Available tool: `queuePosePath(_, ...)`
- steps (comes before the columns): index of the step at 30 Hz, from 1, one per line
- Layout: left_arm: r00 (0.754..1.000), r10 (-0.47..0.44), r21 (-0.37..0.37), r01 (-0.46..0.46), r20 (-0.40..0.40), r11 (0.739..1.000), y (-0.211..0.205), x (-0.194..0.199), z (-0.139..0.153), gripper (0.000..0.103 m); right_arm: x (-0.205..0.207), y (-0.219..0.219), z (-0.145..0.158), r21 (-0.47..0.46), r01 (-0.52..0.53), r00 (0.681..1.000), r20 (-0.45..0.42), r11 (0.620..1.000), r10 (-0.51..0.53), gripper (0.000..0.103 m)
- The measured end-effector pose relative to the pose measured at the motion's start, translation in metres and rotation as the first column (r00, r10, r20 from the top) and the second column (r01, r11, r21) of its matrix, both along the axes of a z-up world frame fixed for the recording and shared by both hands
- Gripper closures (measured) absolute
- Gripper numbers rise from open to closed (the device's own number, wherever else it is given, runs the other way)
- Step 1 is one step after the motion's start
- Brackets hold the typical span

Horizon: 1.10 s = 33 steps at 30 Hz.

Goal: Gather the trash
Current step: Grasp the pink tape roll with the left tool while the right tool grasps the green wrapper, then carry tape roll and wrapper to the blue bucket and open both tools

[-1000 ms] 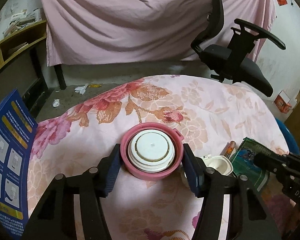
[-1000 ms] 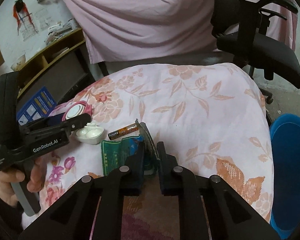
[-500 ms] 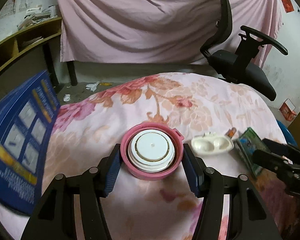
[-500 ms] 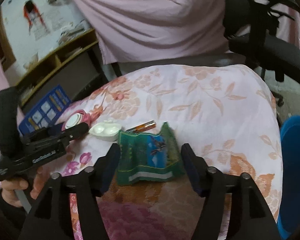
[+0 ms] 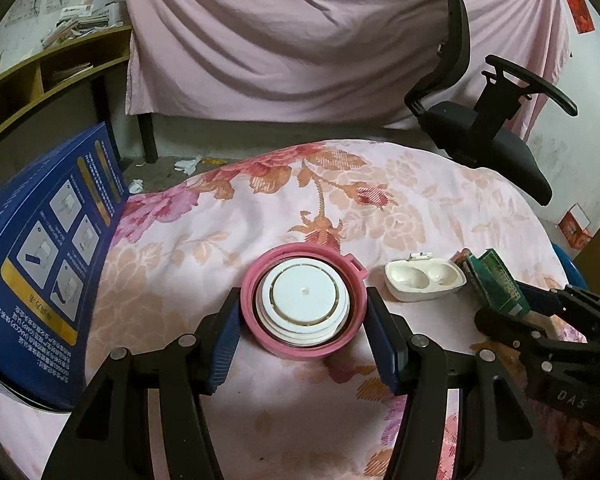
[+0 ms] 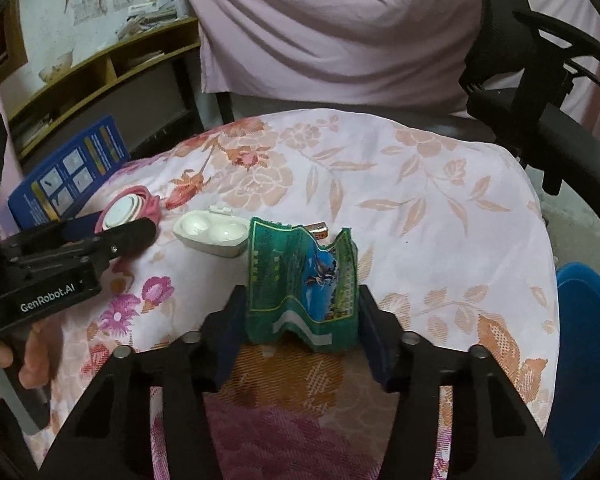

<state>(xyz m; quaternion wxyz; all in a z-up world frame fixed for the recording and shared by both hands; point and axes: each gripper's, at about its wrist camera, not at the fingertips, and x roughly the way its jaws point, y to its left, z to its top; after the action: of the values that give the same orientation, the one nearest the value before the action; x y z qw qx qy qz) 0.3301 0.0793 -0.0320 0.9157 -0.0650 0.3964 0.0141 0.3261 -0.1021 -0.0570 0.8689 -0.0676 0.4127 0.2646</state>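
Since a second ago: your right gripper (image 6: pixel 300 320) was pinched shut on the edge of the green wrapper (image 6: pixel 304 280); now its jaws are spread to either side of the wrapper and are closing in on it again.
Surface: you are working over a floral cloth (image 5: pixel 380 208), pink and orange blooms, draped over a rounded top.
Room: pink sheet (image 5: pixel 300 32) is hanging behind; black office chair (image 5: pixel 496 148) is standing at the far right; wooden shelves (image 6: pixel 100 72) are running along the left wall; scraps of paper are lying on the floor (image 5: pixel 188 165) beyond the cloth.
Containers: blue bin (image 6: pixel 584 360) is sitting low at the right, contents hidden; white two-cup case (image 6: pixel 212 236) is lying open on the cloth, cups bare.
Other items: blue printed box (image 5: pixel 48 256) is lying at the left edge; battery (image 6: pixel 320 229) is peeking out behind the wrapper.
Left gripper (image 5: pixel 304 320): you are holding it about half open, pads pressing both sides of the pink-rimmed lid (image 5: pixel 304 300).
Right gripper: wrapper is standing crumpled between the pads, its edges touching or almost touching them.
Hand (image 6: pixel 16 364): yours is gripping the left tool's handle.
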Motion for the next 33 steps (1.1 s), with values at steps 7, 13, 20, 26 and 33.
queuePosePath(7, 1.0, -0.006, -0.043, 0.007, 0.028, 0.999, 0.001, -0.001, 0.002, 0.05, -0.003, -0.002, 0.003, 0.011, 0.006, 1.0, 0.016, 1.0, -0.006, 0.071)
queuePosePath(13, 0.992, -0.014, -0.074, 0.024, 0.127, 0.997, -0.003, -0.011, 0.015, 0.05, -0.008, -0.006, 0.009, 0.025, 0.021, 0.998, 0.058, 0.999, -0.023, 0.077)
queuePosePath(20, 0.948, -0.001, -0.08, 0.028, 0.318, 0.996, -0.011, -0.033, 0.037, 0.05, -0.026, -0.026, 0.03, 0.123, 0.068, 0.975, 0.203, 0.99, -0.092, 0.077)
queuePosePath(26, 0.877, 0.006, -0.068, 0.031, 0.48, 0.997, -0.021, -0.057, 0.053, 0.05, -0.049, -0.05, 0.051, 0.251, 0.097, 0.911, 0.366, 0.963, -0.187, 0.076)
queuePosePath(33, 0.777, -0.027, -0.009, 0.041, 0.629, 0.999, -0.041, -0.086, 0.069, 0.05, -0.078, -0.068, 0.077, 0.325, 0.103, 0.778, 0.563, 0.94, -0.28, 0.075)
